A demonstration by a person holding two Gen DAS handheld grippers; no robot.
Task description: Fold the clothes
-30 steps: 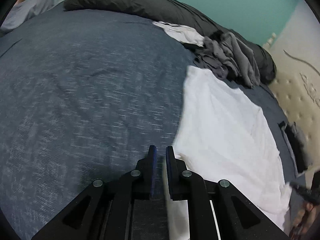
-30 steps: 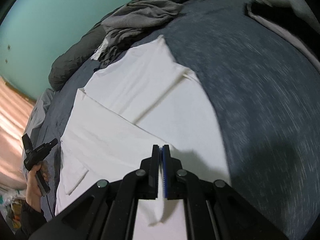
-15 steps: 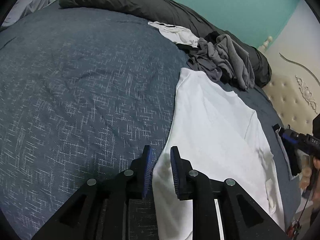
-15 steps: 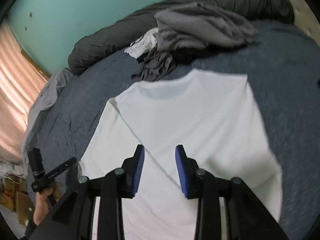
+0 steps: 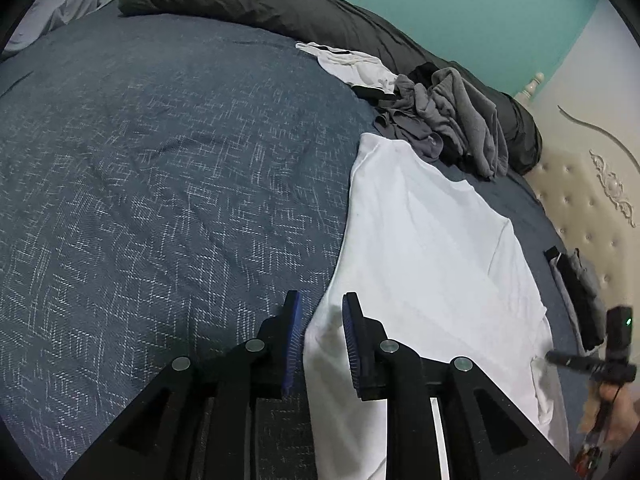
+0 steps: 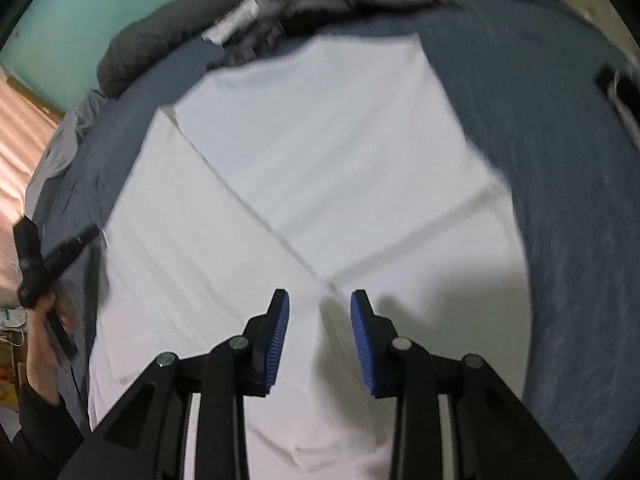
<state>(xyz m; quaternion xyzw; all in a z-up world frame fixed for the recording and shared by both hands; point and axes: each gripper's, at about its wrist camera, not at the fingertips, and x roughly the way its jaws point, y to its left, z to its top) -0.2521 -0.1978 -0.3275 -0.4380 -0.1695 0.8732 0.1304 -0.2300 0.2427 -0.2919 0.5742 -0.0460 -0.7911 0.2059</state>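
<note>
Your left tongs (image 5: 318, 312) are apart over the white shirt (image 5: 432, 248) edge, gripping nothing; right tongs (image 6: 320, 312) also apart above the shirt's folded seam; shirt lies flat on the bed (image 5: 160, 184) w/ grey clothes pile (image 5: 452, 116) beyond.

White T-shirt (image 6: 320, 152), partly folded, lying flat on the blue bedspread (image 5: 160, 180); diagonal fold edge crosses its middle, crumpled grey clothes (image 5: 452, 120) beyond.
</note>
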